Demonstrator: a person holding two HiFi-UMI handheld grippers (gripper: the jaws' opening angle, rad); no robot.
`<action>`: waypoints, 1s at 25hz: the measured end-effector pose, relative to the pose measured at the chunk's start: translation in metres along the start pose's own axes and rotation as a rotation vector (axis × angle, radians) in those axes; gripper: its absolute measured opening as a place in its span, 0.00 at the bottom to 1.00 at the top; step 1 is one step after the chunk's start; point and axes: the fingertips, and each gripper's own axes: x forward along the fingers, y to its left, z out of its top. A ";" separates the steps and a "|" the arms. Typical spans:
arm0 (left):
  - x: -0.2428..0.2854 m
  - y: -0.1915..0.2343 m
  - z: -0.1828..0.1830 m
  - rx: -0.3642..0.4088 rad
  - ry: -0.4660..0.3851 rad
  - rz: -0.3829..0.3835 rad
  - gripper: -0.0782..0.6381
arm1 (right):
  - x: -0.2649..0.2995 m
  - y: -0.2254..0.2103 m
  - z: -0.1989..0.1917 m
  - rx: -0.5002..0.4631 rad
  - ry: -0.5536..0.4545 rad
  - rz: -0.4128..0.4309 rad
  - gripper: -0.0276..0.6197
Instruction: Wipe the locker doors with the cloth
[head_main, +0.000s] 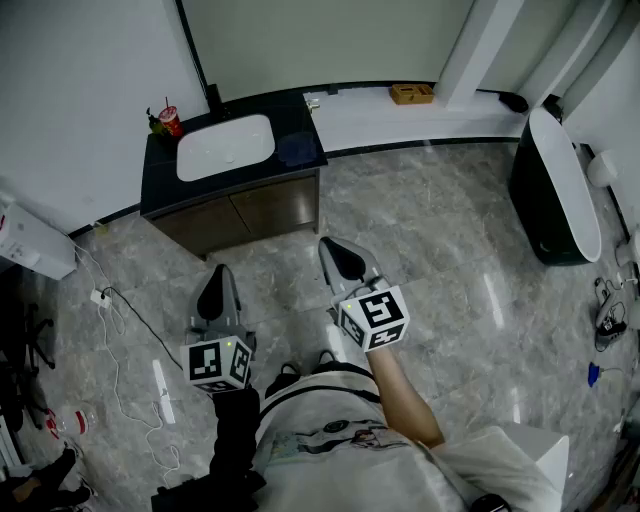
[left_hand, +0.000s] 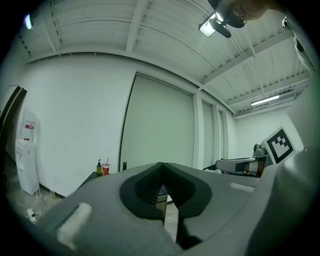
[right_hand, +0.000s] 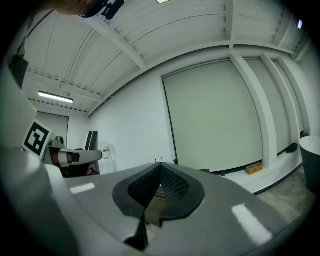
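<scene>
Head view; left tool (head_main: 218, 276) and right tool (head_main: 336, 251) held forward, both closed, empty, aimed at sink cabinet (head_main: 250, 214)

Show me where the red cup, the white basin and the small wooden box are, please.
red cup (head_main: 171, 121), head view, on its side wall.
white basin (head_main: 226, 147), head view, on the bare middle of its bowl.
small wooden box (head_main: 411, 93), head view, on its top face.
</scene>
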 end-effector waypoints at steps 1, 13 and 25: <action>0.000 0.001 -0.001 0.000 0.002 0.000 0.11 | 0.001 0.000 0.000 0.000 0.000 0.000 0.05; 0.008 0.002 -0.002 0.018 0.019 0.009 0.11 | 0.008 -0.004 -0.003 0.014 -0.001 0.014 0.05; 0.031 0.001 -0.013 0.033 0.056 0.056 0.11 | 0.018 -0.033 -0.030 0.097 0.050 0.059 0.05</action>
